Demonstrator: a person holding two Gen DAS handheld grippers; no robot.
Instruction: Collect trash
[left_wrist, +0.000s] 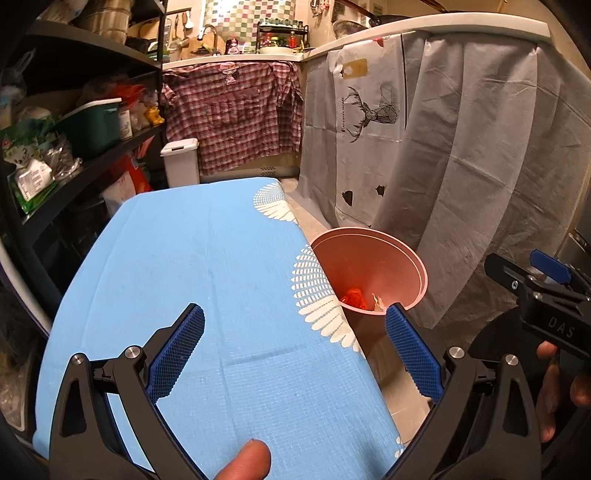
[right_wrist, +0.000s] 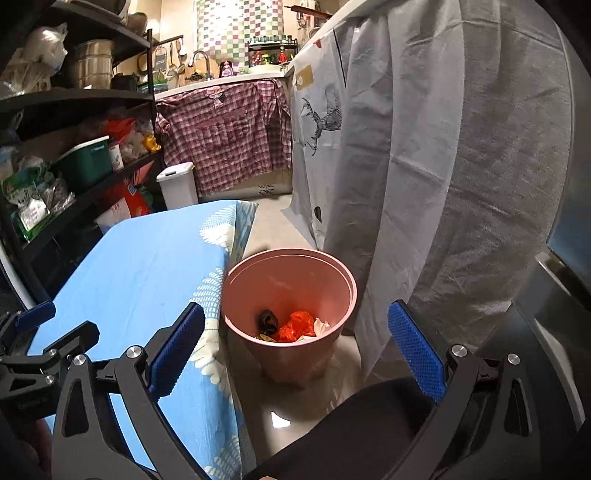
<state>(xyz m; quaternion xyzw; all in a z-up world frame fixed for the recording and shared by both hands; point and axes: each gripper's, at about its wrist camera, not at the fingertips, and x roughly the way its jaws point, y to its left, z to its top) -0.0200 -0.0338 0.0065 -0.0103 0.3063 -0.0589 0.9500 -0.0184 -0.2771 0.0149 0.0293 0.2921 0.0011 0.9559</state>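
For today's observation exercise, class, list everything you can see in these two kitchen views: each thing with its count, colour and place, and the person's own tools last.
round plastic waste bin: one, pink, on the floor beside the table.
crumpled trash: several pieces, orange, white and dark, at the bin's bottom.
patterned cloth-covered table: one, light blue with white motifs, left of the bin.
lidded plastic container: one, white, on the floor beyond the table.
checked shirt: one, red and white, hanging below the sink counter.
deer-print sheet: one, grey, draped over the right counter.
storage shelf: one, black, far left, crowded.
left gripper: blue pads, open, empty.
right gripper: blue pads, open, empty.
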